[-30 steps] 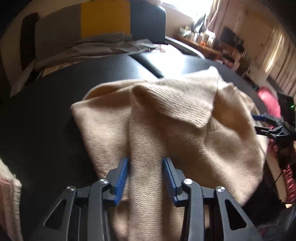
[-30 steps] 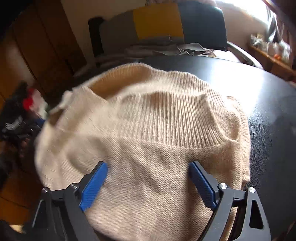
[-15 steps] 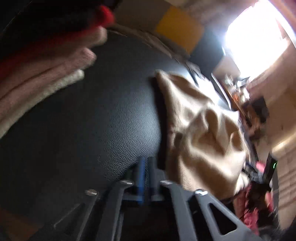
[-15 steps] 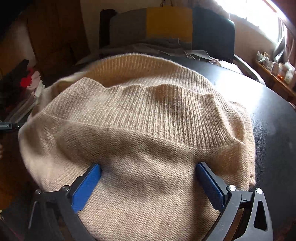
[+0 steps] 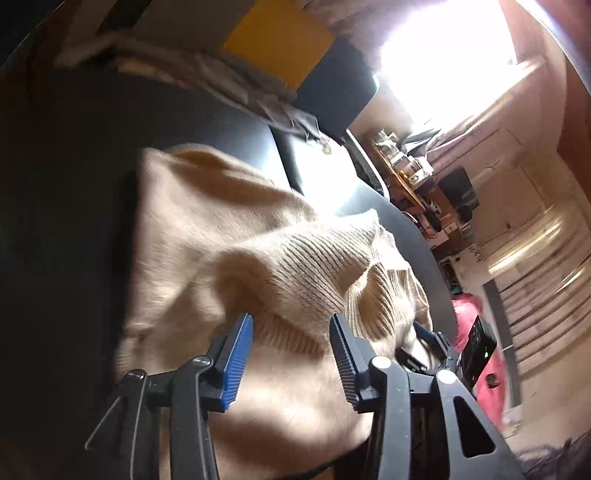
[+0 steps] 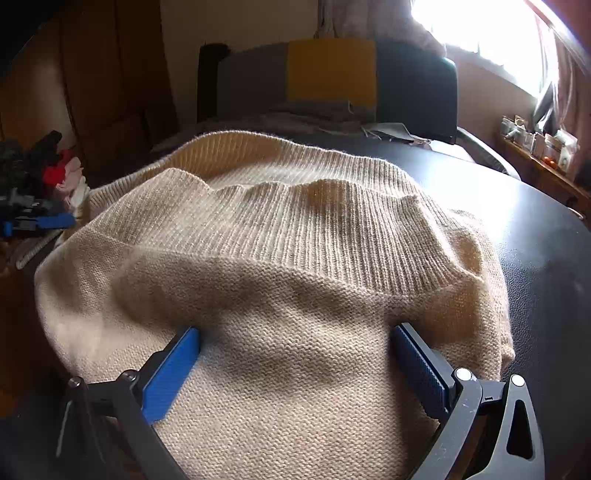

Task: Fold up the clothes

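Beige knit fills the near part of both views: the sweater (image 6: pixel 295 295) lies bunched on the black table (image 6: pixel 535 229), its ribbed band folded across the top of the heap; the right gripper (image 6: pixel 295 354) sits low against the fabric with its blue-padded fingers (image 6: pixel 173 373) spread wide, a broad span of knit lying between them, and they press into the cloth on either side without closing on it; the left gripper (image 5: pixel 290 354), tilted in its own view, has its fingers (image 5: pixel 236 354) parted about halfway with a ribbed fold of the sweater (image 5: pixel 229 258) rising between and just beyond the tips, nothing pinched; seen from the right wrist, that left gripper shows at the left edge beside a pile of red, pink and white clothes (image 6: pixel 68 177); beyond the sweater the table runs bare and shiny; grey cloth (image 6: pixel 332 118) lies at its far edge; behind stands a chair (image 6: pixel 332 74) with grey, yellow and dark panels; farther right, a bright window (image 6: pixel 480 33) above a cluttered shelf (image 6: pixel 543 155).
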Action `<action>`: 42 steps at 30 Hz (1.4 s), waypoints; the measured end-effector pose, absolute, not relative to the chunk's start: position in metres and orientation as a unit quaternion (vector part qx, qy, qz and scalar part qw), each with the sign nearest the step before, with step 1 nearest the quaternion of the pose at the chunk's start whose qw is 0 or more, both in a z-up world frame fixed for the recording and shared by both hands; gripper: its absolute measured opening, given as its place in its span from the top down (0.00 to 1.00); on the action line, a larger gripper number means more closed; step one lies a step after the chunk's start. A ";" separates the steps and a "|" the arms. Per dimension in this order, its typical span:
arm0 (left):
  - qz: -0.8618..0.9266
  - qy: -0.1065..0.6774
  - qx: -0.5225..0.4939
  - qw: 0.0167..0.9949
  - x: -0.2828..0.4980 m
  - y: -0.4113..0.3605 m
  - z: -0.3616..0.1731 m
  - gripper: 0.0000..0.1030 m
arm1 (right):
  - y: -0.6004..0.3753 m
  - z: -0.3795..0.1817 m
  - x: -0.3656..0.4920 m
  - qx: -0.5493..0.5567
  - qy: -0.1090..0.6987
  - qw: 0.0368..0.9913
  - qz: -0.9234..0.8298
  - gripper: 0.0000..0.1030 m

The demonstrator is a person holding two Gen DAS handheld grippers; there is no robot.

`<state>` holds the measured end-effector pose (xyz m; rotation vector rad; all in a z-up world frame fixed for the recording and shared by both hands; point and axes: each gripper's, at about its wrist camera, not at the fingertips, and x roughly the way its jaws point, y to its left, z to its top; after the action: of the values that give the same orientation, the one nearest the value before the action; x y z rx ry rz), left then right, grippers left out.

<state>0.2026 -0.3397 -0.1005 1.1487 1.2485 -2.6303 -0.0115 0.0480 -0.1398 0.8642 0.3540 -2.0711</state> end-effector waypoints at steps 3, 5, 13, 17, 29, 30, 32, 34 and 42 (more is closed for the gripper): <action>-0.830 0.420 0.366 -0.014 0.182 -0.337 -0.111 0.54 | 0.050 -0.140 -0.010 0.338 0.136 0.424 -0.829 0.00; -0.829 0.436 0.350 -0.036 0.168 -0.337 -0.112 0.54 | 0.049 -0.136 -0.015 0.333 0.131 0.427 -0.831 0.00; -0.843 0.507 0.179 0.006 0.128 -0.427 -0.075 0.54 | 0.045 -0.133 -0.021 0.324 0.125 0.430 -0.833 0.00; -0.857 0.467 0.203 0.078 0.137 -0.451 -0.061 0.53 | 0.047 -0.133 -0.019 0.322 0.124 0.431 -0.834 0.00; -0.894 0.043 0.443 -0.043 0.119 -0.311 -0.066 0.53 | 0.039 -0.076 -0.049 0.356 0.143 0.481 -0.788 0.00; -0.891 0.049 0.449 -0.041 0.117 -0.315 -0.069 0.53 | 0.039 -0.071 -0.056 0.352 0.144 0.483 -0.789 0.00; -0.886 0.064 0.457 -0.037 0.115 -0.325 -0.074 0.53 | 0.031 -0.067 -0.075 0.353 0.154 0.483 -0.786 0.00; -0.883 0.072 0.461 -0.050 0.119 -0.329 -0.076 0.53 | 0.024 -0.064 -0.094 0.354 0.165 0.484 -0.783 0.00; -0.882 0.077 0.462 -0.044 0.128 -0.328 -0.085 0.88 | -0.001 -0.080 -0.146 0.415 0.192 0.461 -0.760 0.48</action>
<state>0.1278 -0.3285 -0.0848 1.4947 0.2493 -2.8522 -0.1457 -0.0013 -0.0804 1.0208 0.4732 -1.8700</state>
